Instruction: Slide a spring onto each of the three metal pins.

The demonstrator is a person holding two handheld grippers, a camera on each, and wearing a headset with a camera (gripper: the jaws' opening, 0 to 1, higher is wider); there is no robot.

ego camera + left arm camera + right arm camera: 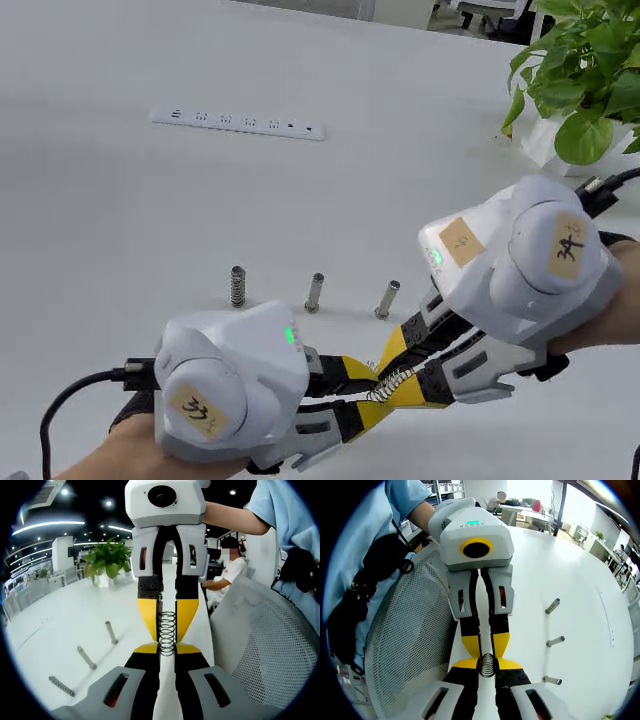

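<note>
Three metal pins stand in a row on the white table. The left pin [238, 287] wears a spring; the middle pin [314, 292] and the right pin [387, 299] are bare. In front of them my two grippers meet tip to tip on a loose spring [392, 385]. My left gripper [372, 392] comes from the lower left, and its yellow tips [167, 648] are shut on one end of that spring [167, 632]. My right gripper [398, 375] reaches in from the right and is shut [487, 663] on the spring [487, 665], seen end-on.
A white power strip [238, 122] lies far back on the table. A potted plant [580, 80] stands at the back right. A mesh chair back [415, 630] and a person in light blue are close behind the table edge.
</note>
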